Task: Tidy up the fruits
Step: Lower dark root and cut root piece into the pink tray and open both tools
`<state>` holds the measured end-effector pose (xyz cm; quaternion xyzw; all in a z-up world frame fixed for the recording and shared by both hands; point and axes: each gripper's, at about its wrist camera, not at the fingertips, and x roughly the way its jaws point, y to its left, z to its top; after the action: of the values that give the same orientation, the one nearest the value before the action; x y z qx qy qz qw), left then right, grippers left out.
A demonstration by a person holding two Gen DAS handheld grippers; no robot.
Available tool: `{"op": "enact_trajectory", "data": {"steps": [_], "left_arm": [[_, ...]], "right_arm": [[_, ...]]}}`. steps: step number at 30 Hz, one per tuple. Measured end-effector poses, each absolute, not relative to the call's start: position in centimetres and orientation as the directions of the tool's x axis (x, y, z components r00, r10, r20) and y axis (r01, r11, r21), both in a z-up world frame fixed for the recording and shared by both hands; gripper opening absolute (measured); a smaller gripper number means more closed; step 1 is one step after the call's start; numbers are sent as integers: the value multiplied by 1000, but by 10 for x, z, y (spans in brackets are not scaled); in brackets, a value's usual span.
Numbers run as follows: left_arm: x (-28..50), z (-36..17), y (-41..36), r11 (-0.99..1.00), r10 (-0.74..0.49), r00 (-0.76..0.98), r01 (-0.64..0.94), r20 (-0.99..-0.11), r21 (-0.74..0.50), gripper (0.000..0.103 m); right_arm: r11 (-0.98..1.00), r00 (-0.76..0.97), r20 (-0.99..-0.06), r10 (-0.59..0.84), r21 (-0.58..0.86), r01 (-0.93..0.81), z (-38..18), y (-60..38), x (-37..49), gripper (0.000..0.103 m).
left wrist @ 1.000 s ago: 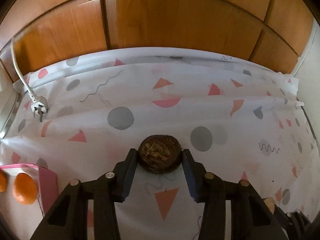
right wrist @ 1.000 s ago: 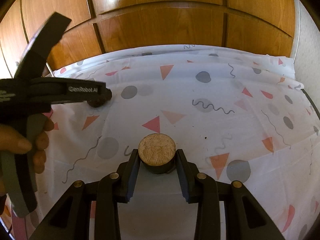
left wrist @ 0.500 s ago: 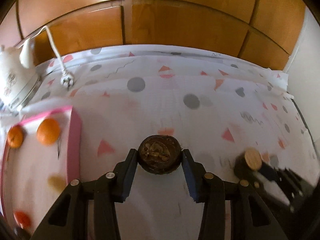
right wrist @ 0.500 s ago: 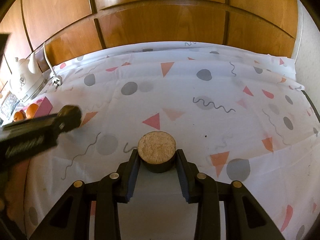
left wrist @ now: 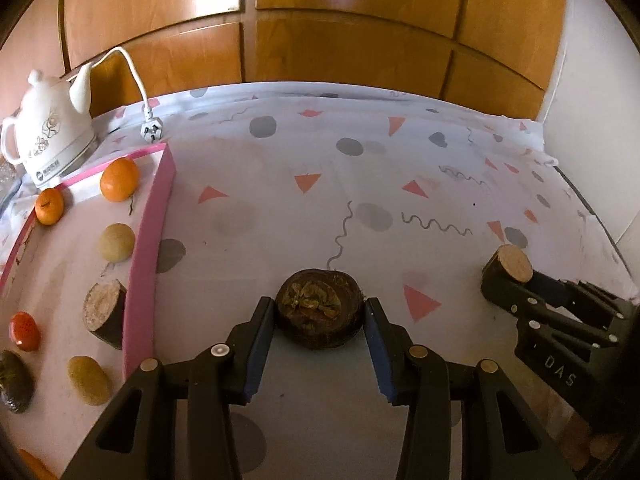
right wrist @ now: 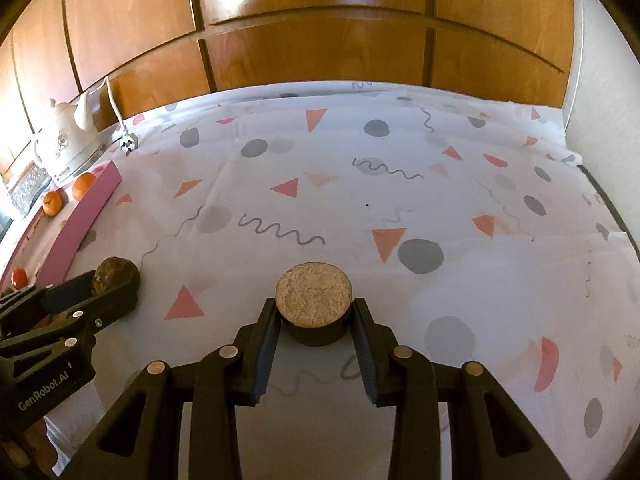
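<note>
Left wrist view | left tool point(left wrist: 320, 322) clamps dark round fruit point(left wrist: 320, 310) above counter point(left wrist: 280, 200), beside pink tray point(left wrist: 150, 240) | right tool point(right wrist: 314, 322) clamps cut-faced fruit point(right wrist: 314, 300) | both likely firm, light; grip flanks.

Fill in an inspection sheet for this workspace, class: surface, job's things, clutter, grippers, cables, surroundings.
Surface: patterned tablecloth, wrinkled.
Job's things: pink-rimmed tray holding two oranges, a red fruit and several brown and yellowish pieces.
Clutter: white kettle behind the tray.
Grippers: left gripper shut on a dark brown fruit; right gripper shut on a cut brown piece.
Cables: white cord with plug, lying unplugged.
Surroundings: wooden cabinet doors.
</note>
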<state>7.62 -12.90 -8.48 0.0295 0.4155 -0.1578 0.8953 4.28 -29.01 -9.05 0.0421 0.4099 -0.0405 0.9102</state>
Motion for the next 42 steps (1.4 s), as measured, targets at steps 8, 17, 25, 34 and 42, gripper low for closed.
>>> {"op": "enact_trajectory", "data": {"steps": [8,17,25,34,42], "left_arm": [[76,-88,-132,948,-244,616,314,-749,-50,45],[75,-88,-133,948,-239,624,316,-744,-39,45],[74,-89,-132,947,-241,628,319,-740,-39,45],[69,-80,-132,946,-252,623,321,-741,-52,45],[56,-39,-115,949,-262,688,311,-677,-51,45]], "right_arm": [[991,676,-736,-33,66,120,-92,-292,41,36],[991,677,-735,-35,64,120,-92,-292,41,37],[991,677,-735,-39,59,121,-93,-291,41,37],[992,676,-735,-58,32,120,-94,-288,43,36],[993,674,-735,-71,15,121,-94,-286,43,36]]}}
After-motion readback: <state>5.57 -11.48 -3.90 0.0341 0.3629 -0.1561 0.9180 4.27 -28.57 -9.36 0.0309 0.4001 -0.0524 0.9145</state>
